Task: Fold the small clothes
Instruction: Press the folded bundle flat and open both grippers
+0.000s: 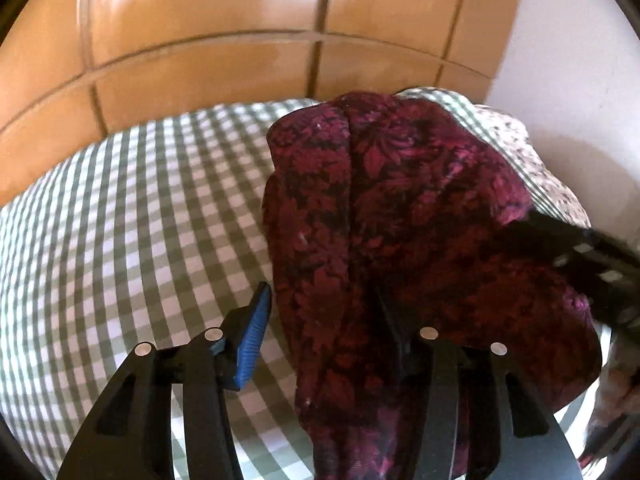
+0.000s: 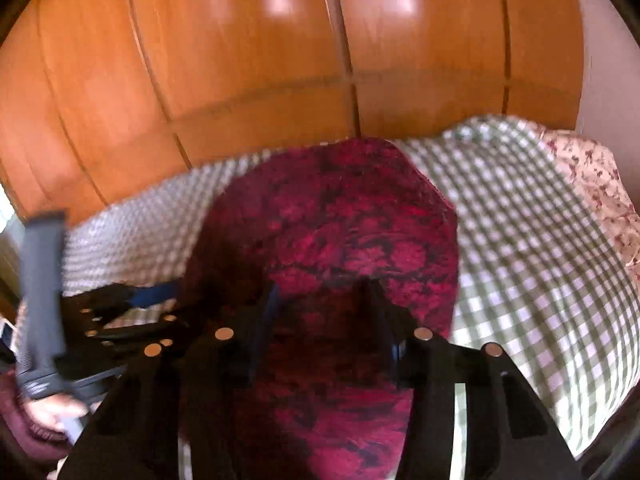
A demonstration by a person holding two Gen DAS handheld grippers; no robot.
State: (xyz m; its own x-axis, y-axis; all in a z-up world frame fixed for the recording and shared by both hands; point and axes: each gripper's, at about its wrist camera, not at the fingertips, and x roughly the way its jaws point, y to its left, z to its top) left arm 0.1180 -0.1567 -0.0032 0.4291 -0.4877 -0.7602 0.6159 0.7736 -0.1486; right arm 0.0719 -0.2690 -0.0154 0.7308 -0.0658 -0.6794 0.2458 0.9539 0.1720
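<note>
While checked sheet (image 1: pixel 120 208) underlies, garment (image 2: pixel 332 240) between hand-held gripper (image 2: pixel 324 320) fingers

You have no readable text, label, brand, number or sign to go by anywhere in either wrist view.

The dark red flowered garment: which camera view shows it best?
The left wrist view: the dark red flowered garment is sharp there, its lengthwise crease and left edge clear on the checked sheet. The right wrist view shows it blurred, with its near part hidden behind the right tongs.
</note>
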